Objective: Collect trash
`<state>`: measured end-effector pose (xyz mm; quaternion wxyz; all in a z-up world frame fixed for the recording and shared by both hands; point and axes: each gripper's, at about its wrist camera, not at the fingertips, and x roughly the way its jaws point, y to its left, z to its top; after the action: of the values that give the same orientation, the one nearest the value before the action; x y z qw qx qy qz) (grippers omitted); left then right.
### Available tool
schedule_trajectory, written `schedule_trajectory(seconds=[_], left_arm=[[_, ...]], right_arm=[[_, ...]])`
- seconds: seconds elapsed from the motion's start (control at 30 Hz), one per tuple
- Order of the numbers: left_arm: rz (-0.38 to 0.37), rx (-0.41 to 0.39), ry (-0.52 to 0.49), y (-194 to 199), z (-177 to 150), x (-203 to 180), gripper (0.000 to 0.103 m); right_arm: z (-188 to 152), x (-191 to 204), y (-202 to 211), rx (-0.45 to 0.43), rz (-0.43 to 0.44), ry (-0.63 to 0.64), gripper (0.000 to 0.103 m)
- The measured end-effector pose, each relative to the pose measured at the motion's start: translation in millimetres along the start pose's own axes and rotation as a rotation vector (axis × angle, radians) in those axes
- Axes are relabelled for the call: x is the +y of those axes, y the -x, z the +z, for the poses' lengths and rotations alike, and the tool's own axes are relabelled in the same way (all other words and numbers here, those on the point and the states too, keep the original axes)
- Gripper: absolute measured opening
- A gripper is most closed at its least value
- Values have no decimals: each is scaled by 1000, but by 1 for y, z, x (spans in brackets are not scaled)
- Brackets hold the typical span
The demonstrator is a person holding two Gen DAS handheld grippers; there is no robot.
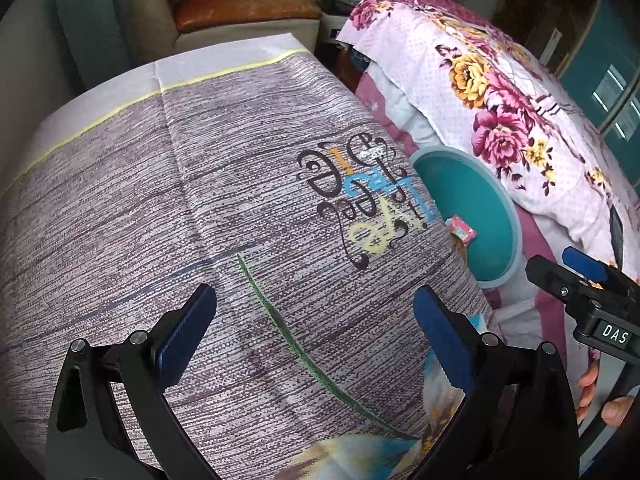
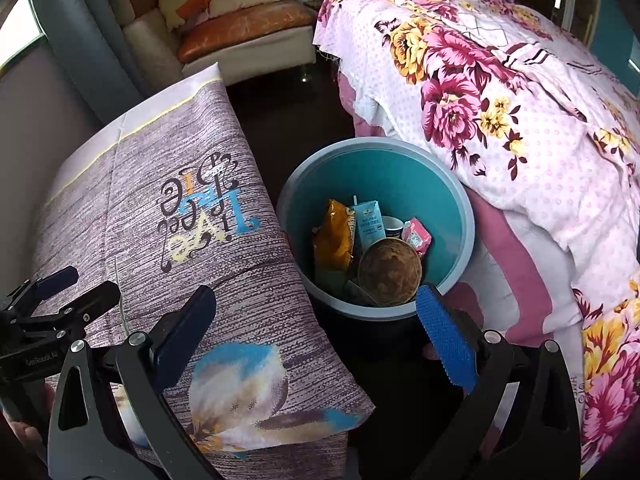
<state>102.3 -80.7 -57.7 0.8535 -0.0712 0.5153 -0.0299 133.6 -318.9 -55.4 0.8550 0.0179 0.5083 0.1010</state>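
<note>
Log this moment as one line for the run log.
left hand-held gripper: open, over table | right hand-held gripper: open, empty | bin: holds trash

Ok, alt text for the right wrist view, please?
A teal bin on the floor holds an orange bag, a blue carton, a pink packet and a brown bowl. The right gripper, jaws open and empty, hovers before it, between a printed table cloth and a floral bedspread.
</note>
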Motion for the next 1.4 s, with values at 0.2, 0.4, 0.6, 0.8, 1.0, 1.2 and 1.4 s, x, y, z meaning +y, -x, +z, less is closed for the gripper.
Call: schedule_trajectory(seconds=[0.2,0.4,0.6,0.8,1.0,1.2,1.4], left_arm=[[-2,1,4,-1,0,1,99],[-5,4,10,-3,-2,3,99],[-6,5,11,-3,-2,4,99],[-6,4,13,-3,-4,5,99],[-6,-5,14,1,-7,5,99],[-4,-17,9,8,-7,3,99],[-7,-22,20,13,-8,5,99]], right_arm=[[2,4,-1,5,-5,6,96],[2,6,-2,12,-8,11,96],[1,7,-3,15,-12,14,96],[0,9,-3,17,-17,17,96],[-1,11,1,11,-20,23,96],[-2,12,5,4,-24,25,96],[-2,13,11,-7,-26,28,96]])
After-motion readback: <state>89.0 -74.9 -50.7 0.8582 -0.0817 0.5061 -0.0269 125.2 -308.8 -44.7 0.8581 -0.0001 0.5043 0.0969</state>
